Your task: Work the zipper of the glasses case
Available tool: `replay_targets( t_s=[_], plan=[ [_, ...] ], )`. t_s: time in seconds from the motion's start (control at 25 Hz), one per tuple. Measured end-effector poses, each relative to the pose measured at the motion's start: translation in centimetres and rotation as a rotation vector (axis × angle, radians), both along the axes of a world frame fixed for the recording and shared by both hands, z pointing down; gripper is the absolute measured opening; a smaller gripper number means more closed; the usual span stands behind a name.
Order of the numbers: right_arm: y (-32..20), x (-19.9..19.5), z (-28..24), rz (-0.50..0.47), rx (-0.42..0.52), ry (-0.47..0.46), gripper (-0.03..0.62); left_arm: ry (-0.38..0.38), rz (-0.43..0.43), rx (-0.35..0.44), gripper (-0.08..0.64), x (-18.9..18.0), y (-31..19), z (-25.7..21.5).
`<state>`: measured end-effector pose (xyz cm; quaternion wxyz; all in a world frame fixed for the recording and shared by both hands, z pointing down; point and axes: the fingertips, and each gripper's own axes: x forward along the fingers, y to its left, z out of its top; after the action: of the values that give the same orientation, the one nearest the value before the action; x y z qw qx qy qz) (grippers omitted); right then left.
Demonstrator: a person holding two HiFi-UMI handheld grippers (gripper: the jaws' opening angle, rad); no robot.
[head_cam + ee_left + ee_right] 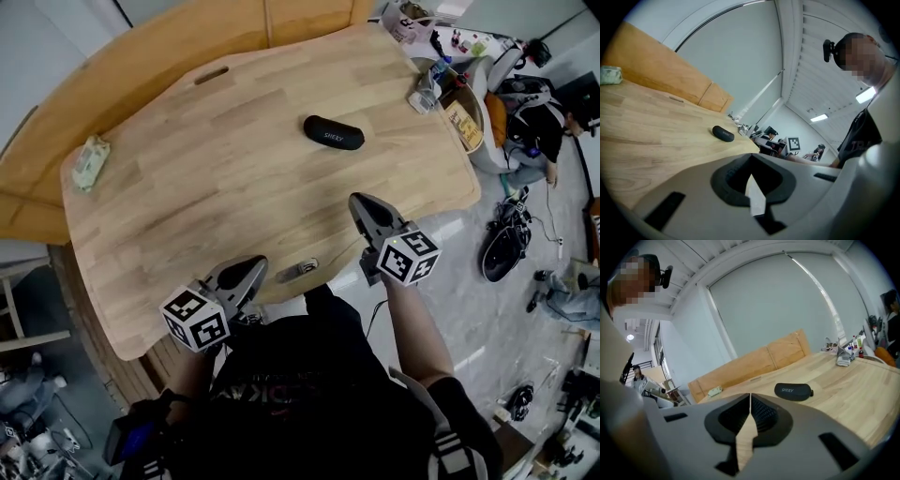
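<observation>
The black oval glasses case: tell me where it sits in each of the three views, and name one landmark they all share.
Head view: the black oval glasses case lies above centre, on the light wooden table.
Left gripper view: small, left of centre, on the table.
Right gripper view: right of centre, white lettering facing the camera.
Shared landmark: the pale green packet at the table's corner.

The worktop (234, 178) is pale wood with visible grain and a dull satin finish. The glasses case (333, 132) near its far edge is black and smooth, with a faint sheen. The left gripper (251, 270) and right gripper (360, 202) have matt grey plastic shells. The right one's dark pads (761, 412) look ribbed and rubbery. A pale green packet (90, 161) at the left edge looks soft and crinkled. The grey floor (469, 272) is glossy.
</observation>
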<state>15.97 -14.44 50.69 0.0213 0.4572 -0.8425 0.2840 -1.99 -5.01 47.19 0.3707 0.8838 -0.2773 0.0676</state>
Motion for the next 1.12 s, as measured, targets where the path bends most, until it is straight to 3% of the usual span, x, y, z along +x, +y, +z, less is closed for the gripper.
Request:
replay_targets(
  t_s=[0.16,0.4,0.72,0.84,0.96,1.12],
  plan=[
    [-2.8,1.8,1.8,-0.037,-0.017,0.083,0.035,0.001,-0.041,0.000,0.011,0.9,-1.5,0.0],
    [-7.5,3.5,4.9,-0.146,-0.015,0.319,0.151,0.004,-0.131,-0.009,0.011,1.4,-3.0,-0.1],
    [-12.4,3.4,10.2,-0.471,0.139,0.952,0.294,-0.019,-0.239,-0.035,0.011,1.3,-3.3,0.4],
    [-13.9,3.0,12.3,-0.598,0.203,1.141,0.328,-0.026,-0.271,-0.038,0.011,1.3,-3.5,0.4],
    [-15.2,2.7,13.9,-0.680,0.223,1.216,0.342,-0.033,-0.300,-0.044,0.011,1.4,-3.4,0.4],
    [-16.8,2.4,15.1,-0.737,0.206,1.229,0.347,-0.045,-0.340,-0.050,0.011,1.1,-3.1,0.3]
  ],
)
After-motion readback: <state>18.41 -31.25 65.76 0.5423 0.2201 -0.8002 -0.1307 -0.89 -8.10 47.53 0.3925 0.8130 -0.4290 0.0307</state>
